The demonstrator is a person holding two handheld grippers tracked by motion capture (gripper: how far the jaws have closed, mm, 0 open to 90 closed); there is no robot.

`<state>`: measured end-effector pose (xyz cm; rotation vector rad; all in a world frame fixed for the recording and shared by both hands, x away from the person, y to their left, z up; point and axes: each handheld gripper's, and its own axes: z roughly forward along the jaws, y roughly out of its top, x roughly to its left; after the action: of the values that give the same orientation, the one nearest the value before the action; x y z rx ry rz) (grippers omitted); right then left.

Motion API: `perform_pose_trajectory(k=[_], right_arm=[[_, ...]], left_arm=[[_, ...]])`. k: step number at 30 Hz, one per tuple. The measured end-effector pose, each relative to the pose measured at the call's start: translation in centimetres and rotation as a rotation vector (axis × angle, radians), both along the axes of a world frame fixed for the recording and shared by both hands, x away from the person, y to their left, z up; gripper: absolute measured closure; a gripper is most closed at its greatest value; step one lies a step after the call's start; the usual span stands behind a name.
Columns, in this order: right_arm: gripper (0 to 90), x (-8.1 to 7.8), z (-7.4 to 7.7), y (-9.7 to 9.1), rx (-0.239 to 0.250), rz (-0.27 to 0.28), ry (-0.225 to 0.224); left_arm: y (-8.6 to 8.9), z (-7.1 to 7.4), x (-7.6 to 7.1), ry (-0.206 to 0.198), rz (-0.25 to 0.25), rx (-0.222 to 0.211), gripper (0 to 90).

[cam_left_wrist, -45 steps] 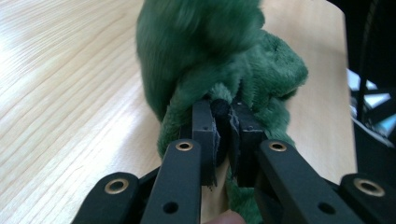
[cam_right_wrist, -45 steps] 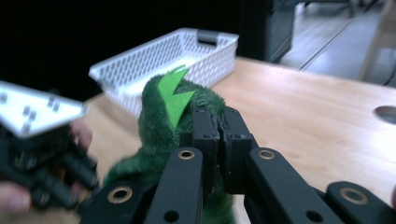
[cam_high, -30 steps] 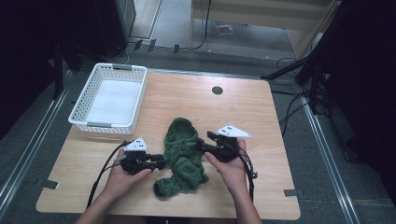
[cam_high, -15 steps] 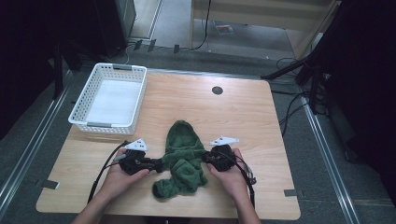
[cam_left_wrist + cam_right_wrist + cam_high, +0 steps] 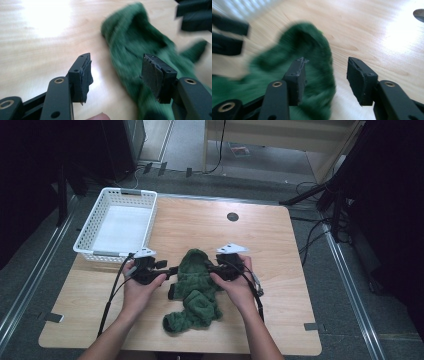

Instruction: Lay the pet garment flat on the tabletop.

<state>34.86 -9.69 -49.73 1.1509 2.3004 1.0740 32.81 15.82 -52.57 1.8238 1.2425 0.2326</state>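
High view: a green garment (image 5: 195, 290) lies crumpled mid-table, hood end away from the person, one sleeve curled toward the near edge. White basket (image 5: 118, 224) sits at the far left corner of the table (image 5: 290, 320), nothing in it. Judgement: the work, tidying or folding the garment, perhaps for the basket, is at an early stage; the cloth is bunched, no clean fold visible, nothing stowed. Flattening, folding and any move to the basket all remain.

Left gripper (image 5: 170, 270) sits at the garment's left edge; right gripper (image 5: 210, 267) at its right edge, near the hood.

Left gripper view: left gripper (image 5: 117, 72) jaws stand about half open and have just been opening. Bare table and the cloth's edge lie between them, beneath; the right-hand pad (image 5: 152, 75) hangs over the fabric, the other over wood. No pinch visible.

Right gripper view: right gripper (image 5: 325, 75) jaws are likewise partly open, also just opened. The left-hand pad (image 5: 298, 80) stands over the hood's rim; the other is over bare wood just beside it. Cloth edge lies in the gap below, not clamped. Blur makes light contact hard to rule out.
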Motion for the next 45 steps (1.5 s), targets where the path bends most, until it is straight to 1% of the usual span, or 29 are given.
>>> perform_pose_trajectory(k=[1,2,3,5,6,7,8,9,12,13,15,16,17,18,19,20,21,23,24,25,28,30,32,33,36,38,40,42,45], right_arm=[[53.0,0.6,-0.6,0.7,-0.057,0.008,-0.008],[57.3,1.2,-1.2,1.2,-0.088,0.013,-0.008],[63.9,1.6,-1.7,1.4,-0.098,0.017,0.001],[81.1,2.2,-2.4,1.3,-0.093,0.034,0.025],[87.5,2.4,-2.6,0.6,-0.073,0.028,0.037],[87.5,2.4,-2.6,0.6,-0.073,0.028,0.037],[88.4,2.3,-2.7,0.0,-0.063,0.017,0.028],[89.0,2.2,-2.8,-0.5,-0.062,0.01,0.012],[89.4,1.8,-3.5,-2.1,-0.056,0.024,0.02],[89.1,1.4,-4.1,-2.4,-0.081,0.043,0.029],[88.4,1.1,-4.2,-2.4,-0.089,0.04,0.019],[85.5,0.8,-4.2,-2.4,-0.089,0.033,0.007],[76.9,0.6,-3.9,-2.5,-0.087,0.023,-0.007],[66.4,0.5,-3.4,-2.7,-0.068,0.006,-0.011],[59.7,0.4,-2.9,-3.1,-0.041,-0.004,0.0],[54.4,0.3,-2.2,-3.6,-0.01,-0.01,0.025],[52.1,0.2,-1.4,-4.1,0.011,-0.017,0.031],[52.1,0.2,0.1,-5.3,0.079,-0.032,0.021],[53.0,0.4,0.7,-5.7,0.113,-0.042,0.024],[55.0,0.9,1.5,-5.9,0.165,-0.065,0.019],[58.8,2.1,2.0,-4.6,0.215,-0.091,0.017],[58.6,3.3,0.9,-2.6,0.206,-0.081,0.056],[57.7,4.0,-0.5,-1.0,0.164,-0.068,0.102],[57.6,4.2,-1.2,-0.4,0.139,-0.065,0.122],[58.5,3.9,-2.7,0.1,0.09,-0.079,0.122],[61.9,3.9,-3.4,-0.5,0.088,-0.094,0.145],[64.2,3.9,-3.9,-1.1,0.104,-0.105,0.173],[66.5,3.6,-4.2,-1.3,0.109,-0.089,0.165],[68.9,3.0,-4.3,-1.3,0.093,-0.064,0.14]], left_arm=[[-0.8,-0.2,0.5,0.002,0.0,0.03,44.3],[-1.5,-0.4,0.9,0.005,-0.011,0.057,44.3],[-2.2,-0.6,1.2,-0.003,-0.02,0.08,49.0],[-3.0,-0.9,1.6,-0.008,-0.029,0.165,67.8],[-3.0,-0.9,1.7,-0.016,-0.035,0.173,84.3],[-2.9,-0.9,1.7,-0.035,-0.027,0.194,84.3],[-2.6,-0.8,1.8,-0.046,-0.021,0.214,88.6],[-2.4,-0.9,1.9,-0.042,-0.027,0.223,89.6],[-2.3,-1.5,2.0,-0.035,-0.055,0.256,90.0],[-2.4,-1.7,1.9,-0.038,-0.064,0.267,89.6],[-2.5,-1.7,1.8,-0.046,-0.066,0.274,88.7],[-2.4,-1.7,1.9,-0.042,-0.069,0.259,84.3],[-2.1,-1.6,2.0,-0.035,-0.074,0.22,75.1],[-1.6,-1.4,2.0,-0.03,-0.085,0.182,66.6],[-1.0,-1.0,2.0,-0.03,-0.089,0.148,63.5],[-0.4,-0.7,1.9,-0.031,-0.087,0.113,60.7],[0.1,-0.2,1.9,-0.033,-0.079,0.084,59.1],[0.7,0.5,1.8,-0.058,-0.051,0.068,57.8],[0.7,0.9,1.9,-0.075,-0.019,0.065,57.9],[0.6,1.1,2.0,-0.077,-0.005,0.064,57.9],[-0.7,1.0,2.8,-0.054,0.033,0.055,56.8],[-2.0,0.3,3.4,-0.018,0.031,0.089,55.1],[-3.0,-0.3,3.4,0.006,0.007,0.169,53.3],[-3.4,-0.5,3.2,0.005,-0.009,0.198,53.7],[-3.7,-0.6,2.6,-0.016,-0.035,0.276,53.9],[-3.6,-0.8,2.4,-0.024,-0.026,0.308,54.8],[-3.7,-1.0,2.5,-0.02,-0.027,0.329,57.1],[-3.8,-1.2,2.5,-0.012,-0.039,0.326,60.7],[-4.2,-1.3,2.3,-0.024,-0.049,0.327,69.8]])
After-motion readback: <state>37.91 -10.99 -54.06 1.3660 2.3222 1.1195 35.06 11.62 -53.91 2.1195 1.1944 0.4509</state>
